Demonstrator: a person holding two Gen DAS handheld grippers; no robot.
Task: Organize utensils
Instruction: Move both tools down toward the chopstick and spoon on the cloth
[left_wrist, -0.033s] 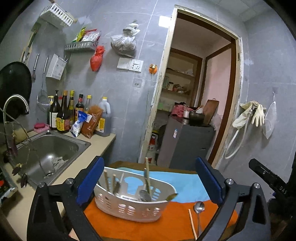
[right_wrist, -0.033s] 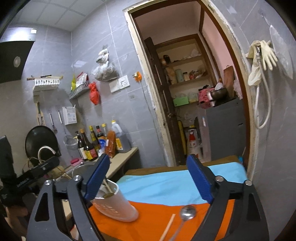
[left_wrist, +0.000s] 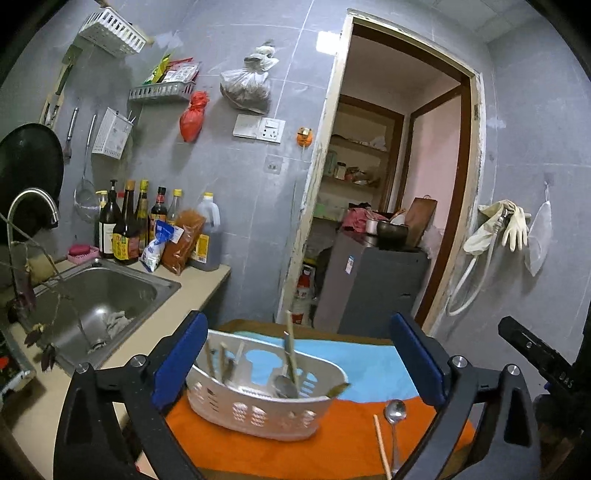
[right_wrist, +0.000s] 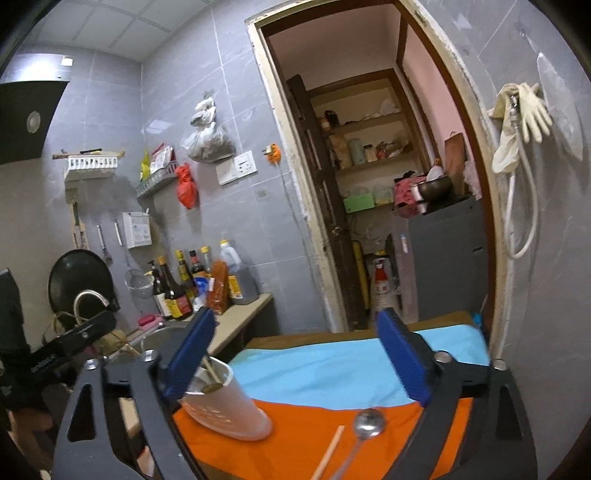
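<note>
Orange cloth (left_wrist: 258, 448) carries white basket (left_wrist: 258, 410), spoon (left_wrist: 394, 410), chopstick (left_wrist: 382, 446); left gripper (left_wrist: 299, 365) and right gripper (right_wrist: 295, 360) jaws opening, nothing held.

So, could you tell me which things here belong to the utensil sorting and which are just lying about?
Job:
- white caddy with utensils standing in it
- loose spoon on the orange cloth
- loose chopstick beside it
- left gripper and right gripper, both opening, empty

Lying about:
- sauce bottles
- sink
- rubber gloves
</note>
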